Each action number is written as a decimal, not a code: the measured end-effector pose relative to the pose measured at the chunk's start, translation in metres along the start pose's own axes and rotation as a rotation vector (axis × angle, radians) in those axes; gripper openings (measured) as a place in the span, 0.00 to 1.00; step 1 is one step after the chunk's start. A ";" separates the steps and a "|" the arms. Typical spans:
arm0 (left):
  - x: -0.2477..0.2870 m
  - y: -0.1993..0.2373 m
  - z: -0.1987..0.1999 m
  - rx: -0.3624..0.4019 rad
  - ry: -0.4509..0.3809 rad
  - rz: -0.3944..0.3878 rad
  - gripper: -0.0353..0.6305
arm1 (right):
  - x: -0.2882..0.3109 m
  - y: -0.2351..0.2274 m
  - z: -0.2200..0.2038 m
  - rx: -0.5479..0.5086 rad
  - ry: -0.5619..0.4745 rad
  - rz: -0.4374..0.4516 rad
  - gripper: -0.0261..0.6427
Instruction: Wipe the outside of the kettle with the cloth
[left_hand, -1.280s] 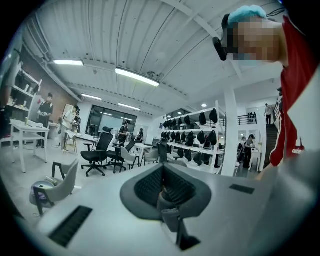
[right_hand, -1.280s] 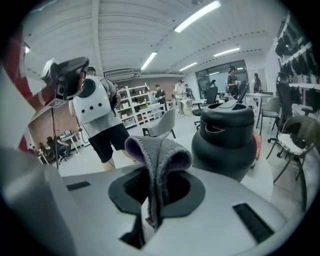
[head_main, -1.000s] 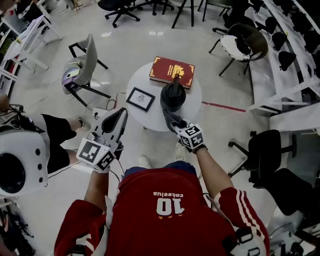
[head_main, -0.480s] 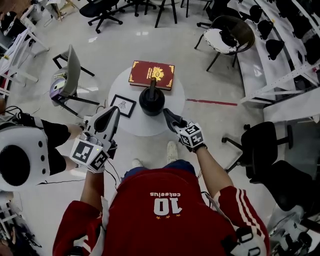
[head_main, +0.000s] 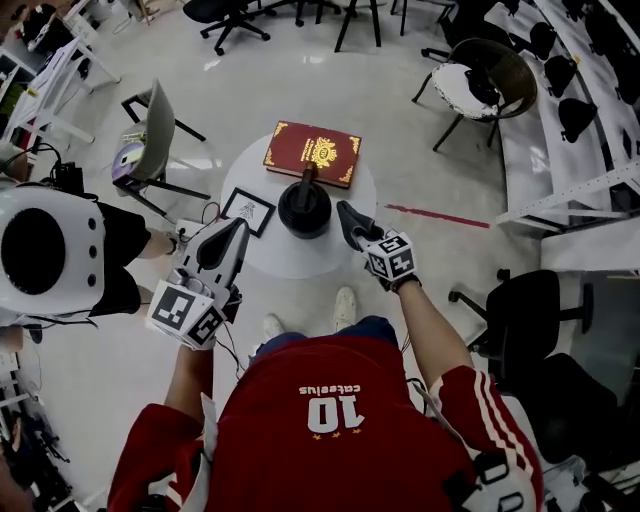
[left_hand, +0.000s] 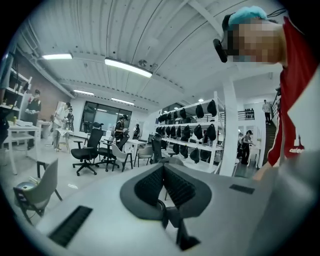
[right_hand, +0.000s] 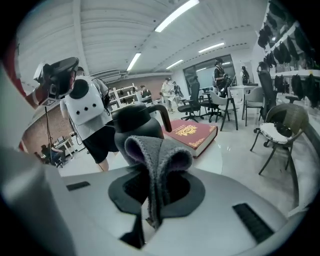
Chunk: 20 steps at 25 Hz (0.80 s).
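Kettle (head_main: 304, 207): black, upright, at the middle of the round table (head_main: 290, 262), spout end toward the far edge.

Cloth (right_hand: 157, 155): grey, clamped between the jaws of the right gripper (head_main: 352, 225), folded over and standing proud of the tips; sits just beside the kettle's right flank, contact not confirmable.

Change over the last second: right gripper relocated from the kettle's near side round to its right side. Kettle unmoved on the table. Judged as a pass round the body in progress; far and left flanks probably remain to be wiped.

Left gripper (head_main: 228, 243): jaws together on nothing, held off the table's left edge, apart from the kettle.

Writing: "10" legible on the red shirt (head_main: 340, 410); small word above it inverted, not reliably readable. Gold crest only on the red book (head_main: 313, 153) at the far edge. Print in the framed picture (head_main: 246, 210) at the left edge too small to read.
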<state>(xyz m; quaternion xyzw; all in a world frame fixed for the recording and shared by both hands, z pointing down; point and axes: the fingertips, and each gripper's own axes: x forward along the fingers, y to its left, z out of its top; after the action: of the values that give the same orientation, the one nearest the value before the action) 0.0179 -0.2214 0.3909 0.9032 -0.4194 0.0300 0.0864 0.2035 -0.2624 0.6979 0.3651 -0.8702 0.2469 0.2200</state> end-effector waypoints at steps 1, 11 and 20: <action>0.002 0.000 -0.002 -0.003 0.002 0.012 0.06 | 0.004 -0.006 0.002 -0.003 0.000 0.004 0.11; -0.002 0.009 -0.009 -0.030 0.008 0.204 0.06 | 0.057 -0.032 0.032 -0.085 0.021 0.113 0.11; -0.020 0.024 -0.017 -0.061 0.002 0.316 0.06 | 0.104 -0.037 0.036 -0.127 0.089 0.161 0.11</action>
<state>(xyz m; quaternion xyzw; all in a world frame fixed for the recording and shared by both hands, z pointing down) -0.0132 -0.2189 0.4084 0.8228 -0.5569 0.0314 0.1086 0.1573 -0.3607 0.7382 0.2684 -0.8999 0.2242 0.2604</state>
